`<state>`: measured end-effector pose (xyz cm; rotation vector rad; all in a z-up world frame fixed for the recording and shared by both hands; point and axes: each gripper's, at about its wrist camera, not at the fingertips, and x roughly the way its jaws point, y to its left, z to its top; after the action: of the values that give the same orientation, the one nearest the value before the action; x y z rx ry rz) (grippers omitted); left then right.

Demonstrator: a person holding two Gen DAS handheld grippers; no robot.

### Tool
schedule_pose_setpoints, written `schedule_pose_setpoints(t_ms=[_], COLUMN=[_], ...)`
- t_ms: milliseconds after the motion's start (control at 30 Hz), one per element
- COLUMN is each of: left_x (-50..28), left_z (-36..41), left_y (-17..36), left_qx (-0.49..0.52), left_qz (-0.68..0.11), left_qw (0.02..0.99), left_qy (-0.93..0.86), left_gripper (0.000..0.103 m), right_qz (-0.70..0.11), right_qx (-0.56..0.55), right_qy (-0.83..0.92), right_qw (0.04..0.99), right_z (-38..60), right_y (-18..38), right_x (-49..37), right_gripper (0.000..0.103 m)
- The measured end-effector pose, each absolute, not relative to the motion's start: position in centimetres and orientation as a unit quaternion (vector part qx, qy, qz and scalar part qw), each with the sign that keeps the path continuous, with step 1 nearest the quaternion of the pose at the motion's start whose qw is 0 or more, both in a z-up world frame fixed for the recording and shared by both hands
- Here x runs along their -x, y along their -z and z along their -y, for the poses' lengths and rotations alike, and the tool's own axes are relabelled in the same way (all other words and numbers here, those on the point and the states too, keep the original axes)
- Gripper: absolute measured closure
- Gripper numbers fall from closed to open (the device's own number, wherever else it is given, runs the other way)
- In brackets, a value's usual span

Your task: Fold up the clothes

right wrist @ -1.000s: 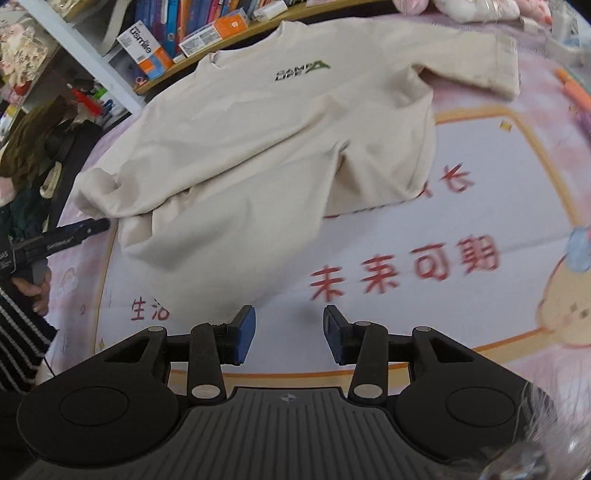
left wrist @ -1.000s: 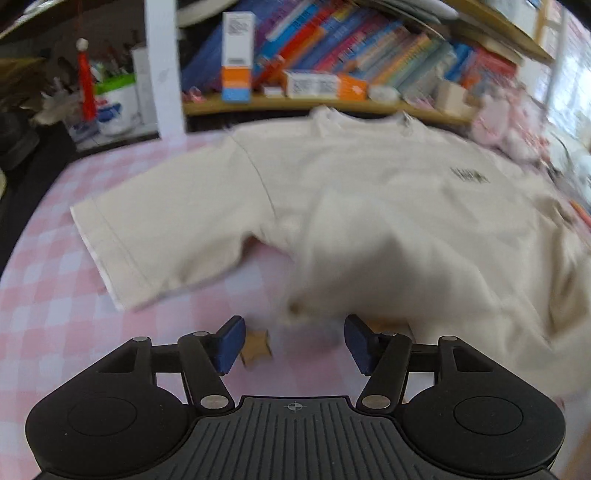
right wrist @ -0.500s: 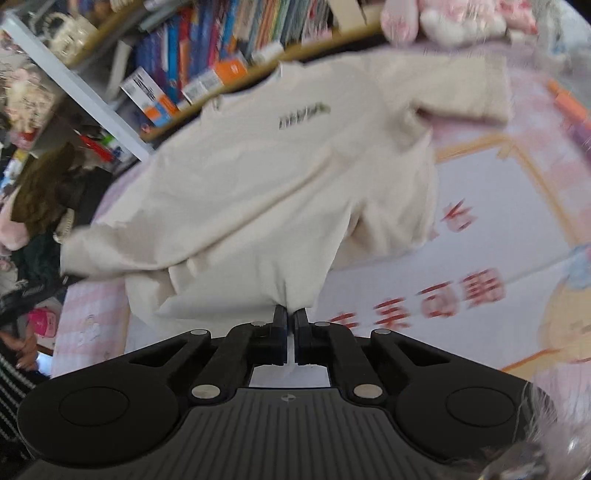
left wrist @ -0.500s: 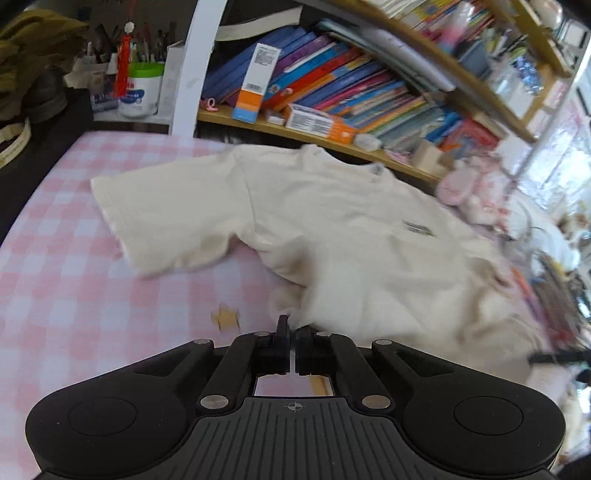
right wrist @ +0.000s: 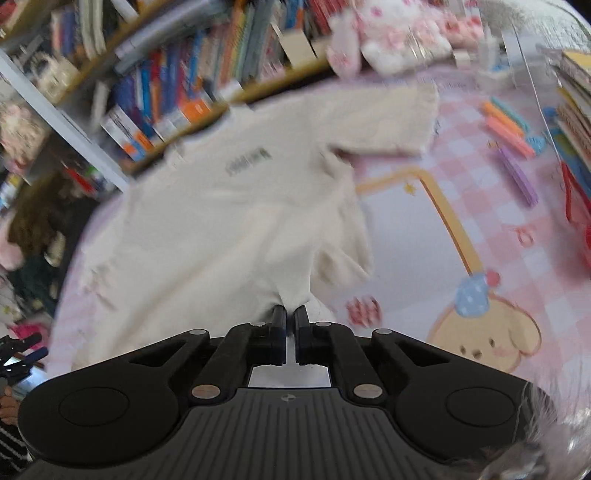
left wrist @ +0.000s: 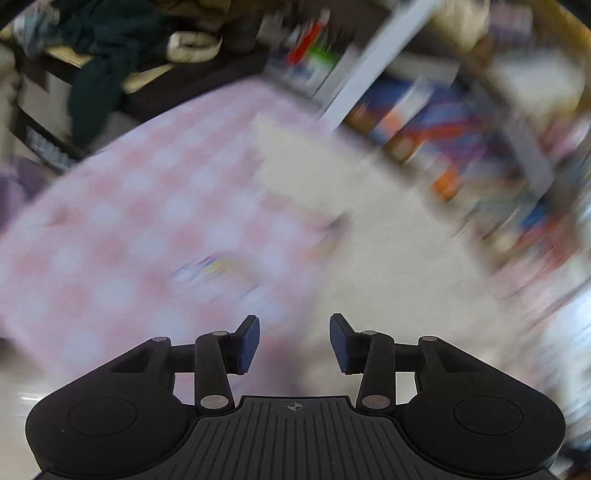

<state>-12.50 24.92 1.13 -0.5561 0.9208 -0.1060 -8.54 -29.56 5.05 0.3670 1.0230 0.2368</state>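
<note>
A cream T-shirt (right wrist: 236, 218) with a small dark chest print lies spread on a pink checked tablecloth (right wrist: 491, 206). My right gripper (right wrist: 290, 319) is shut on the shirt's lower hem, and the cloth bunches up into its jaws. In the left wrist view everything is motion-blurred: the cream T-shirt (left wrist: 369, 236) shows as a pale patch on the right, over the pink checked tablecloth (left wrist: 129, 229). My left gripper (left wrist: 293, 341) stands open just above the cloth with nothing between its blue pads.
A bookshelf (right wrist: 177, 81) full of books lines the far edge. Pink plush toys (right wrist: 399, 33) sit at the back right. Coloured pens (right wrist: 509, 133) and stacked books (right wrist: 576, 110) lie at the right. Dark clothes (left wrist: 99, 55) pile beyond the table's left side.
My left gripper, shut on the shirt half a second ago, has opened and swung fast to the left. My right gripper stays shut on the hem and has pulled it nearer.
</note>
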Motion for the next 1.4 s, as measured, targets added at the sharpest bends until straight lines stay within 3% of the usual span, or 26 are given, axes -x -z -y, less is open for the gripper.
schedule_pose_setpoints(t_ms=[67, 133, 167, 233, 367, 400, 467, 500, 533, 600, 800, 833, 933, 1200, 1300, 1333, 1400], left_x=[13.1, 13.6, 13.7, 14.0, 14.4, 14.3, 14.2, 14.2, 14.6, 15.6, 19.4, 19.9, 20.9, 23.2, 23.3, 23.1, 23.1], left_z=[-24.1, -23.2, -22.8, -21.8, -19.9, -19.3, -18.5, -18.1, -18.0, -18.2, -22.0, -22.7, -23.8, -25.0, -25.5, -25.6, -25.8], left_y=[-0.3, 0.4, 0.8, 1.4, 2.6, 3.0, 3.6, 3.8, 3.7, 3.1, -1.0, -1.4, -2.3, -2.7, -0.8, -0.2, 0.6], left_qx=[0.246, 0.24, 0.258, 0.295, 0.367, 0.371, 0.353, 0.348, 0.348, 0.349, 0.377, 0.378, 0.379, 0.382, 0.323, 0.297, 0.27], left_qz=[-0.457, -0.47, -0.469, -0.466, -0.457, -0.461, -0.481, -0.487, -0.485, -0.468, -0.39, -0.383, -0.37, -0.364, -0.431, -0.452, -0.472], left_qw=[0.854, 0.849, 0.845, 0.834, 0.809, 0.805, 0.802, 0.801, 0.803, 0.811, 0.84, 0.843, 0.848, 0.849, 0.839, 0.834, 0.827], left_qy=[0.023, 0.005, 0.011, 0.023, 0.046, 0.042, 0.019, 0.012, 0.013, 0.021, 0.023, 0.013, -0.006, -0.017, -0.083, -0.11, -0.141], left_gripper=[0.056, 0.04, 0.037, 0.035, 0.032, 0.034, 0.05, 0.08, 0.096, 0.101, 0.102, 0.102, 0.102, 0.099, 0.087, 0.08, 0.077], right_qz=[-0.488, -0.492, -0.493, -0.493, -0.486, -0.484, -0.479, -0.476, -0.473, -0.465, -0.451, -0.455, -0.478, -0.49, -0.519, -0.534, -0.541], right_qx=[-0.152, -0.155, -0.161, -0.163, -0.166, -0.167, -0.171, -0.172, -0.171, -0.165, -0.125, -0.116, -0.097, -0.24, -0.216, -0.18, -0.133], right_qy=[-0.113, -0.114, -0.114, -0.115, -0.114, -0.115, -0.115, -0.115, -0.115, -0.121, -0.17, -0.183, -0.219, -0.255, -0.227, -0.218, -0.199], right_qw=[0.852, 0.849, 0.847, 0.847, 0.85, 0.851, 0.853, 0.855, 0.857, 0.861, 0.867, 0.864, 0.845, 0.798, 0.795, 0.797, 0.807], right_z=[29.4, 29.6, 29.8, 30.0, 30.4, 30.5, 30.7, 30.8, 30.8, 30.8, 29.9, 29.6, 28.6, 32.8, 33.6, 33.4, 33.2], right_y=[-4.4, -3.7, -3.3, -3.0, -2.9, -2.9, -2.9, -3.0, -3.0, -3.1, -2.8, -2.6, -2.4, -8.0, -8.0, -7.7, -7.1], right_x=[9.2, 9.7, 9.9, 10.3, 11.0, 11.1, 11.4, 11.5, 11.6, 11.7, 10.9, 10.5, 10.1, 14.1, 15.4, 15.7, 16.3], right_gripper=[0.094, 0.093, 0.093, 0.089, 0.071, 0.07, 0.066, 0.065, 0.063, 0.061, 0.053, 0.054, 0.099, 0.099, 0.085, 0.064, 0.06])
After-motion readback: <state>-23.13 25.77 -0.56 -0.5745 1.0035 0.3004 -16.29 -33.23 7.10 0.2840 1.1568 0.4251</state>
